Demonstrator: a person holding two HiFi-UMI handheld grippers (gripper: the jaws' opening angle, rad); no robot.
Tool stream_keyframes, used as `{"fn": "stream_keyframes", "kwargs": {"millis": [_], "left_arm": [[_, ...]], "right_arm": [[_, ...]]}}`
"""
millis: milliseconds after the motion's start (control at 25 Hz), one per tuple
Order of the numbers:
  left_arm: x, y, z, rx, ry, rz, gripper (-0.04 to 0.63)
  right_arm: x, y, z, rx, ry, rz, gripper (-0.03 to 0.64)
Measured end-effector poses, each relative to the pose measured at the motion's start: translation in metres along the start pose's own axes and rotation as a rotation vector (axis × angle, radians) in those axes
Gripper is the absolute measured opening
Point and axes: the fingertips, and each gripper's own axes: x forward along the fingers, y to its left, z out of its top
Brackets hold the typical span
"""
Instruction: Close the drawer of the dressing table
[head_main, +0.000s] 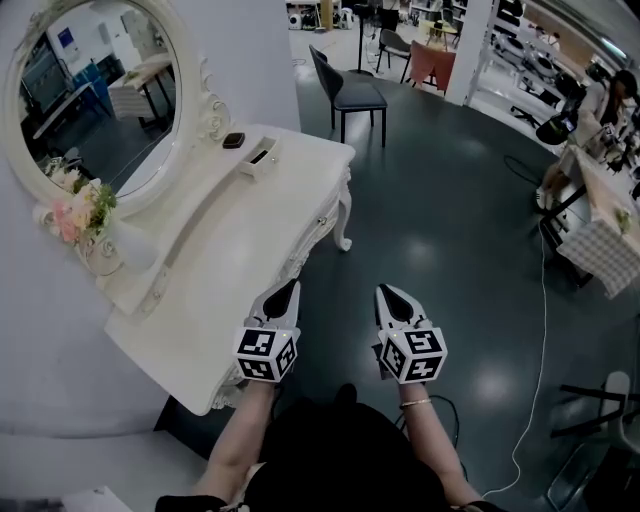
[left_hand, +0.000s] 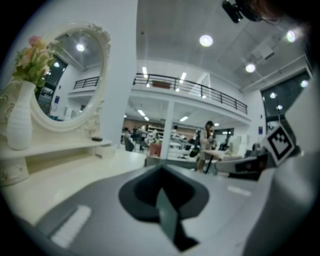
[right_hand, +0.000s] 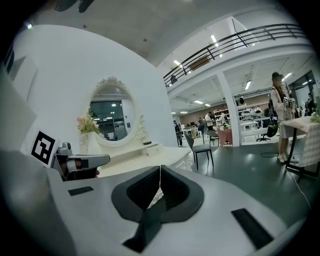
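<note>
The white dressing table (head_main: 240, 250) stands at the left under an oval mirror (head_main: 95, 95). Its drawer front (head_main: 318, 228) looks flush with the carved front apron. My left gripper (head_main: 287, 290) hovers just off the table's front edge, shut with nothing between its jaws. Beside it over the dark floor, my right gripper (head_main: 392, 292) is shut and empty too. In the left gripper view the jaws (left_hand: 161, 169) meet in a line, with the tabletop (left_hand: 75, 170) at the left. The right gripper view shows closed jaws (right_hand: 160, 169) and the table (right_hand: 150, 159) ahead to the left.
A vase of pink flowers (head_main: 75, 215), a small white box (head_main: 259, 157) and a dark object (head_main: 233, 141) sit on the table's raised shelf. A grey chair (head_main: 350, 95) stands beyond the table. A white cable (head_main: 540, 330) runs across the floor; a checked-cloth table (head_main: 605, 250) is at the right.
</note>
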Motion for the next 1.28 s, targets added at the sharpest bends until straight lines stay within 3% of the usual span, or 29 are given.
{"fn": "stream_keyframes", "kwargs": {"millis": [360,480,800,1280], "left_arm": [[0.013,-0.012,0.005,0.024,-0.002,0.026,0.002],[0.016,-0.013,0.005,0.022,0.001,0.036,0.002],[0.034,-0.015,0.003,0.016,0.016,0.046,0.002],[0.118,0.019,0.013,-0.001,0.014,0.035,0.002]], "right_arm": [[-0.005,-0.021,0.009,0.004,-0.02,0.033,0.008],[-0.003,-0.027,0.007,0.012,-0.007,0.044,0.084],[0.006,-0.037,0.004,0.031,0.028,0.086,0.135],[0.067,-0.066,0.011,0.031,0.059,0.09,0.16]]}}
